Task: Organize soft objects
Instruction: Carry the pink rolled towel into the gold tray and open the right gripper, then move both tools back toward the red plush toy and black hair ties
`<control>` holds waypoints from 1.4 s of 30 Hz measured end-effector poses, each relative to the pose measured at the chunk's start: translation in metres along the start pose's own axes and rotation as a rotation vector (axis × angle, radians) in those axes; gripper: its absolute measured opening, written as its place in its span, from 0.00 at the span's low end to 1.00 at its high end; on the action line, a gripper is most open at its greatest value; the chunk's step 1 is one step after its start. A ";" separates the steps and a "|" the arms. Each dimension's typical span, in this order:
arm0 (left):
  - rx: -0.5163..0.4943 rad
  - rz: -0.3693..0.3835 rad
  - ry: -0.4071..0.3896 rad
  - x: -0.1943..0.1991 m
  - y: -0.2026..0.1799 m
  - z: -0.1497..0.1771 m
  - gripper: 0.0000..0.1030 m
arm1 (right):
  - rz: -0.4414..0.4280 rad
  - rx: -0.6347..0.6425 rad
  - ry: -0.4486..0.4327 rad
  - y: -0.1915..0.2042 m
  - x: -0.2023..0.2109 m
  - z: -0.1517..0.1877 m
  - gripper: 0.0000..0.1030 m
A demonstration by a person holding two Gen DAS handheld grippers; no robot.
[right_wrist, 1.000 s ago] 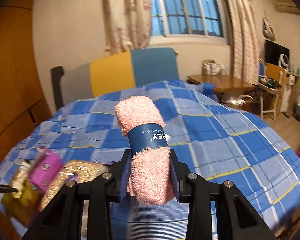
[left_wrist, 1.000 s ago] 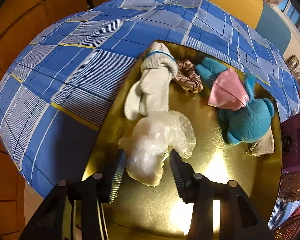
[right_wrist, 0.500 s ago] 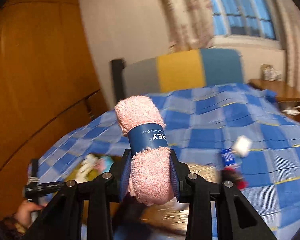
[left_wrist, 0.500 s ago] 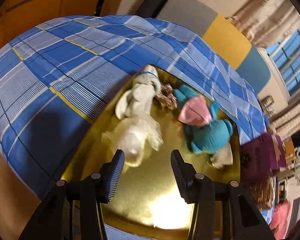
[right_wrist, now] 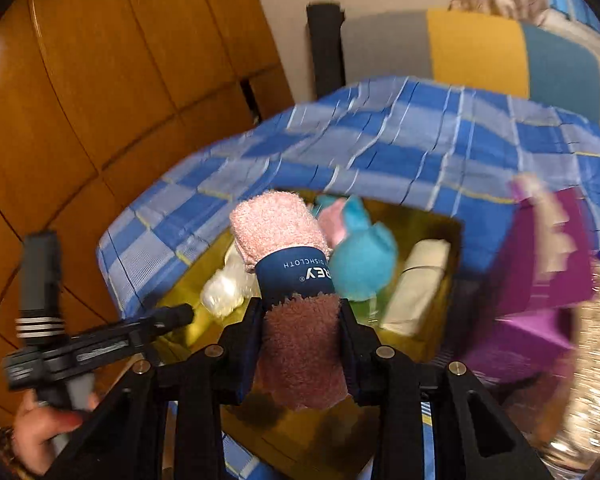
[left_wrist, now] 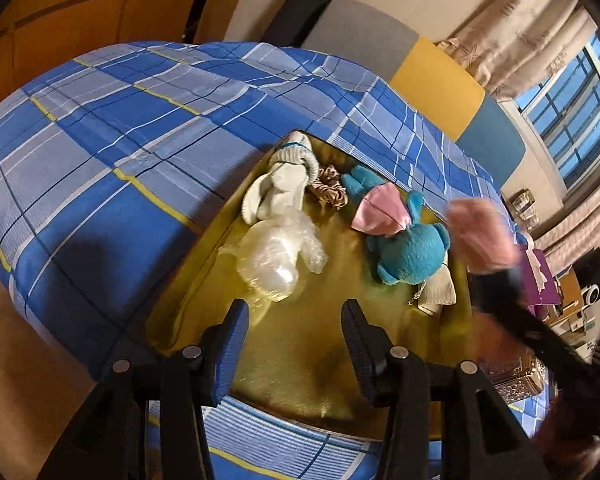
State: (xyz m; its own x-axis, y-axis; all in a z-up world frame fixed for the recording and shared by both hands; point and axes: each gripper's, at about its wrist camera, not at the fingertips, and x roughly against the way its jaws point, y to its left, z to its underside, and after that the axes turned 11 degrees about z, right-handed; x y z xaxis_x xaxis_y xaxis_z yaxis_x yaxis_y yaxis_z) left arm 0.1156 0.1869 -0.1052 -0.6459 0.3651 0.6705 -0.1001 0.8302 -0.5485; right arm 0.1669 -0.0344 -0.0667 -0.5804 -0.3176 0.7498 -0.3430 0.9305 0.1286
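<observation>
The right gripper point(right_wrist: 302, 316) clamps a rolled pink dishcloth point(right_wrist: 288, 248) above the gold tray point(left_wrist: 300, 360). At 8 o'clock, the left gripper point(left_wrist: 296, 328) stands wide, empty.

Both wrist views look steeply down, close over the gold tray point(left_wrist: 300, 356) on the bed, which they share; right view partly blurred.

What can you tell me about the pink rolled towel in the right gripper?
The pink rolled towel is fluffy terry cloth rolled into a cylinder, wrapped round its middle by a dark blue paper band printed DISHCLOTH in white. The right gripper clamps its lower end between both pads, so it points away from the camera, above the gold tray. In the left wrist view it shows only as a pink blur beside the blue plush toy.
</observation>
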 end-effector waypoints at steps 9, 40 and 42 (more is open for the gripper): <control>0.040 0.021 0.013 0.005 0.014 0.009 0.47 | 0.030 0.023 0.128 0.027 -0.064 -0.017 0.34; 0.041 0.066 0.035 -0.001 -0.004 0.018 0.47 | 0.031 0.037 0.107 0.030 -0.052 -0.020 0.57; 0.052 0.083 0.045 -0.002 -0.004 0.018 0.47 | 0.032 0.052 0.081 0.032 -0.039 -0.019 0.57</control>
State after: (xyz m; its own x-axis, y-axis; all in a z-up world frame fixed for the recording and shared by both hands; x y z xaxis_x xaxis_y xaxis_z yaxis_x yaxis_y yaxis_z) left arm 0.1033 0.1751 -0.1134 -0.6194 0.4509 0.6427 -0.0880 0.7736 -0.6276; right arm 0.1927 0.0115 -0.0796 -0.5309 -0.2703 0.8032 -0.3643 0.9285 0.0716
